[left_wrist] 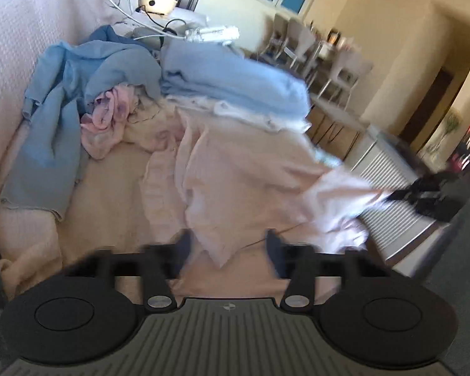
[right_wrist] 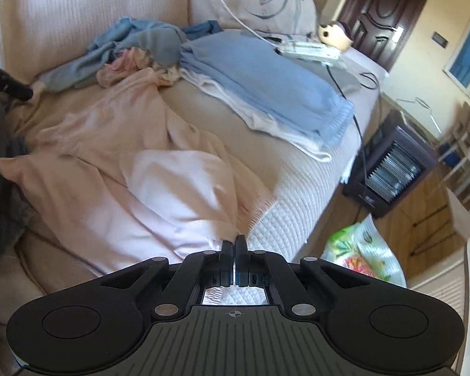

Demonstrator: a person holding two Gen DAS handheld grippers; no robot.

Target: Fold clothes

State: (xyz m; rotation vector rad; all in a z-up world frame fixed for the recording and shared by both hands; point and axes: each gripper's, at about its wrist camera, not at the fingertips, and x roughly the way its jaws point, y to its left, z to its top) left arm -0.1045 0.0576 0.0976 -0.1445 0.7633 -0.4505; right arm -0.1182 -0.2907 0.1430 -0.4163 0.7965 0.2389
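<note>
A pale pink garment point(left_wrist: 235, 175) point(right_wrist: 141, 163) lies spread and rumpled on the sofa seat. My left gripper point(left_wrist: 228, 247) is open, its fingers straddling a corner of the pink garment without gripping it. My right gripper point(right_wrist: 234, 244) is shut on the pink garment's edge near the sofa's front edge; it shows in the left wrist view point(left_wrist: 423, 191) at the right, pulling the cloth. A folded stack of light blue and white clothes point(right_wrist: 260, 91) point(left_wrist: 235, 78) sits further back.
A heap of unfolded blue and pink clothes point(left_wrist: 78, 100) point(right_wrist: 131, 50) lies against the sofa back point(right_wrist: 78, 6). White cables and a power strip point(right_wrist: 310, 50) lie behind the stack. A dark heater point(right_wrist: 391, 169) and a patterned bag point(right_wrist: 360, 250) stand on the floor.
</note>
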